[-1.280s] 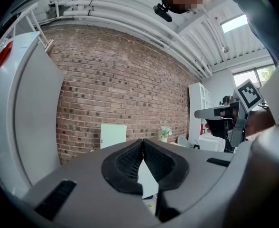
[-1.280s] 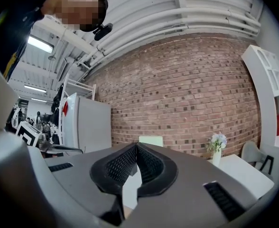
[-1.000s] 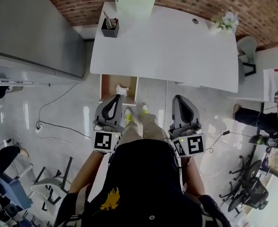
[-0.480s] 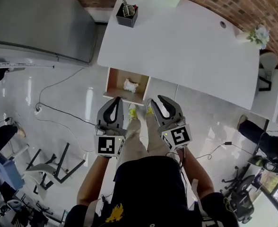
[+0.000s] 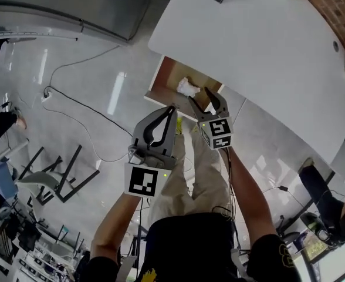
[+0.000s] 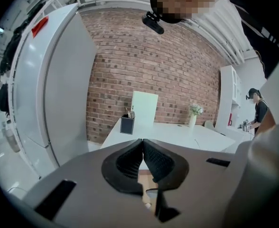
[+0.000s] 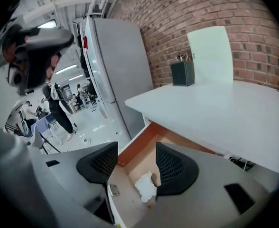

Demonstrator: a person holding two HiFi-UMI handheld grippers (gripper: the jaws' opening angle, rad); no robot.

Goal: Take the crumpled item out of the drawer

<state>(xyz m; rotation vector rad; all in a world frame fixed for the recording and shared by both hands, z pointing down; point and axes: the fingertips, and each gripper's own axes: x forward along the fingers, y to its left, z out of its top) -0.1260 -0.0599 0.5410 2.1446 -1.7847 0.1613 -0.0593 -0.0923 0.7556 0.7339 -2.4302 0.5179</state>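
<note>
An open wooden drawer (image 5: 166,78) sticks out from under the white table (image 5: 266,46). A crumpled white item (image 5: 188,87) lies inside it; in the right gripper view the crumpled item (image 7: 145,186) sits on the drawer floor (image 7: 142,158) just beyond the jaws. My right gripper (image 5: 199,96) hovers over the drawer's front edge, its jaws opening, nothing between them. My left gripper (image 5: 172,107) is shut and empty, just short of the drawer, and in its own view the left gripper (image 6: 142,142) has its pads pressed together.
A tall grey cabinet (image 5: 73,2) stands left of the table. A black pen holder (image 7: 183,73) and a pale board (image 7: 209,56) are at the table's back. A cable (image 5: 84,116) trails on the floor. Chair frames (image 5: 61,175) stand to the left.
The view has come closer to the drawer. My right gripper has moved forward over the drawer front and opened from shut. The left gripper stays shut, a little behind.
</note>
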